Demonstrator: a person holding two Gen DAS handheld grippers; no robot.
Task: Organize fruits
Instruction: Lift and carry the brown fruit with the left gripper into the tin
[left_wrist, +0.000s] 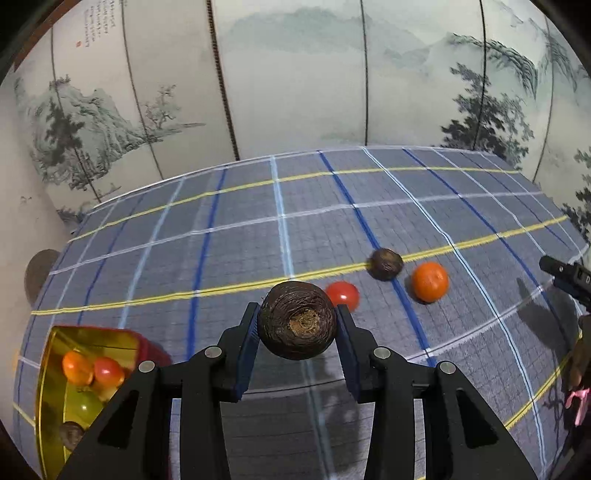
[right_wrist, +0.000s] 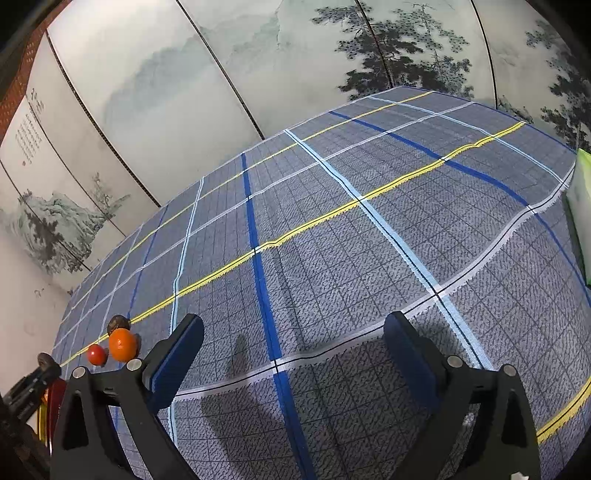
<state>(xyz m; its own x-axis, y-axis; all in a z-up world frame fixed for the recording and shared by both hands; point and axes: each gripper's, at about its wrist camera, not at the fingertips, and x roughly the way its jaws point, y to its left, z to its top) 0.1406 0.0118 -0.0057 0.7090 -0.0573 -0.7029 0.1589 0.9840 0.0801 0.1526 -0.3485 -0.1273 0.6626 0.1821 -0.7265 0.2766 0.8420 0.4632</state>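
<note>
Step now: one fruit is being carried – the left claw (left_wrist: 297, 325) is clamped on a round brown fruit (left_wrist: 297, 320), one pad on each side, and the fruit hangs in the air above the bench (left_wrist: 240, 229).
Left claw: squeezed onto the brown fruit, pointing down at a slant.
Right claw: its two pads stand wide apart with nothing between them – the right claw (right_wrist: 293, 349) hangs over a bare part of the checked cloth, near the bench's right side.
Tin: a red tin with a shiny gold inside (left_wrist: 51, 369) sits at the near left corner of the bench. It already has fruit in it – an orange one, a red one, a green one and a brown one.
Fruit still out: a red tomato (left_wrist: 342, 294), a small orange (left_wrist: 429, 281) and another brown fruit (left_wrist: 386, 264) lie close together near the middle of the bench.
How far along: I think about half done, since three fruits are still on the cloth.
Next move: I think the left claw must swing to the left, get right over the tin, go down low, and only then let go – so the fruit does not bounce out.
Watch out: the fruit is round and could slip.
</note>
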